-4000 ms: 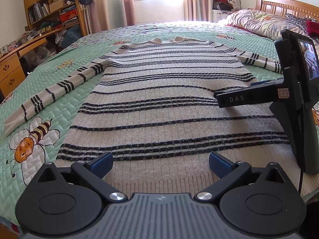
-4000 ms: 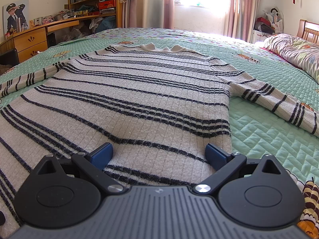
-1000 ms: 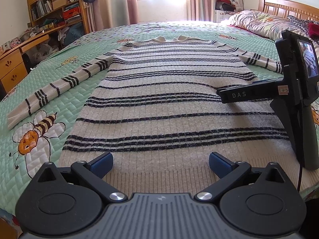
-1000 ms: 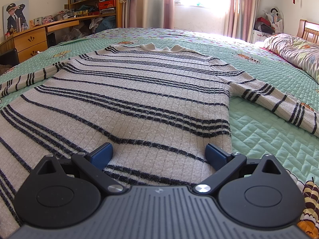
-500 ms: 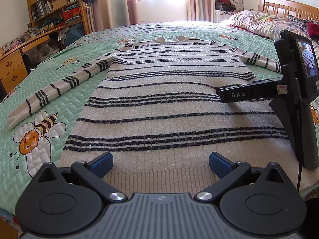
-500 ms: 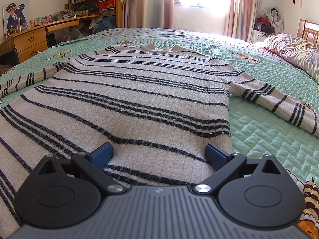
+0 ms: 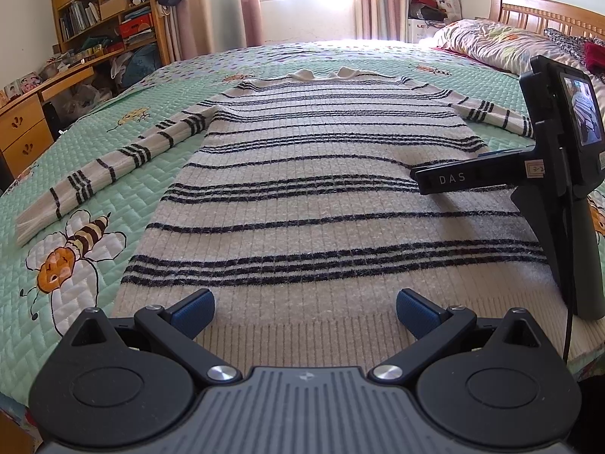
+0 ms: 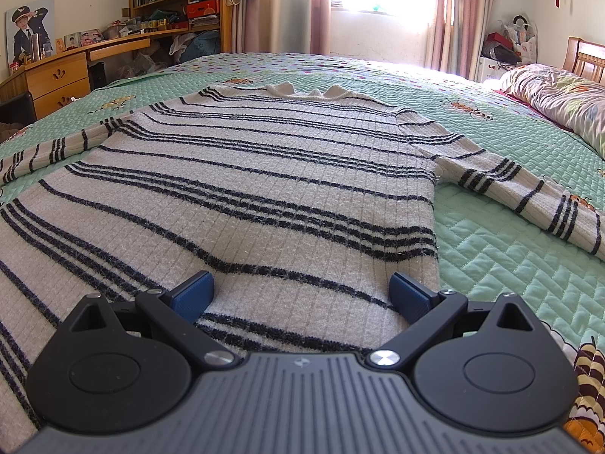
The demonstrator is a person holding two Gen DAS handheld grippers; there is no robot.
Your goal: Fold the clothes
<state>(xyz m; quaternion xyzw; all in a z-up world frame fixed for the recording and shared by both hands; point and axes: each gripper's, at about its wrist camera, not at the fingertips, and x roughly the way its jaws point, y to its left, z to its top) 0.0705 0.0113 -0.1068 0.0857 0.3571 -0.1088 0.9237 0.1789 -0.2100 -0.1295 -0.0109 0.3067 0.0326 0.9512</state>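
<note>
A cream sweater (image 7: 321,204) with dark stripes is lying flat and face up on the green quilted bedspread (image 7: 124,143), both sleeves spread outward, its ribbed hem running straight across just ahead of the left gripper (image 7: 304,308). That gripper is hovering over the hem near the foot edge of the bed with its blue pads (image 7: 193,306) standing wide apart, gripping nothing. To its left, bare quilt is stretching out past the sweater's side edge, with a printed bee (image 7: 72,249) on it, and the left sleeve (image 7: 113,166) is slanting away beyond that.

The right gripper (image 8: 300,293) is sitting low over the sweater's lower right part, fingers spread just as wide and closed on nothing; in the left camera its black body (image 7: 559,174) is standing over the garment's right edge. The sweater's right side edge is running forward just beyond its right pad (image 8: 410,297), and open quilt is lying to the right of that edge up to the right sleeve (image 8: 522,193), which is angling off further ahead. A pillow (image 8: 556,94) is resting far ahead on the right, a wooden desk (image 8: 56,72) far off to the left.
</note>
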